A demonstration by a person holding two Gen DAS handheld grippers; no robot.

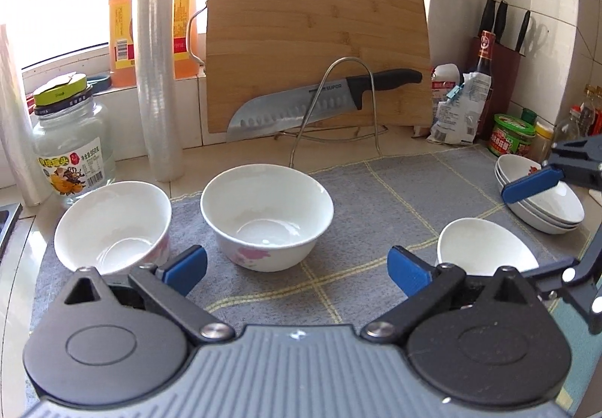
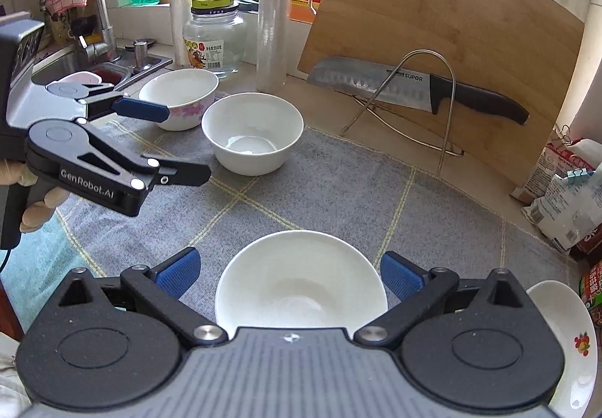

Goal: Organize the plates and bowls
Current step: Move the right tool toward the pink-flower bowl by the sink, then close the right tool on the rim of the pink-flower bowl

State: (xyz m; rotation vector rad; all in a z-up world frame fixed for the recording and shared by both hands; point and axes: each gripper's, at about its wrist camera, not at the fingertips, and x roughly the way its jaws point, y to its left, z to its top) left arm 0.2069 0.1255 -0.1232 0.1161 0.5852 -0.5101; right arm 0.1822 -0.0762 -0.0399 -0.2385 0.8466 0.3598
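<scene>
Bowls (image 1: 267, 215) spread across the grey mat (image 1: 361, 192), nobody's got one!
Left gripper (image 1: 297, 269) gapes wide before the floral bowl; right gripper (image 2: 289, 277) splayed, empty, above a plain one (image 2: 301, 286).

A home kitchen: sink with faucet (image 2: 99, 11), cutting board (image 1: 320, 41), knife (image 1: 323, 98), tiled walls.

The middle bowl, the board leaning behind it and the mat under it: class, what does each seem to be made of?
Middle bowl: probably glazed ceramic, glossy white with bright reflections and a pink flower print.
Board: looks like bamboo or wood, matte, with visible joined strips and grain.
Mat: seems woven cloth, dull grey with yellow grid lines.
</scene>
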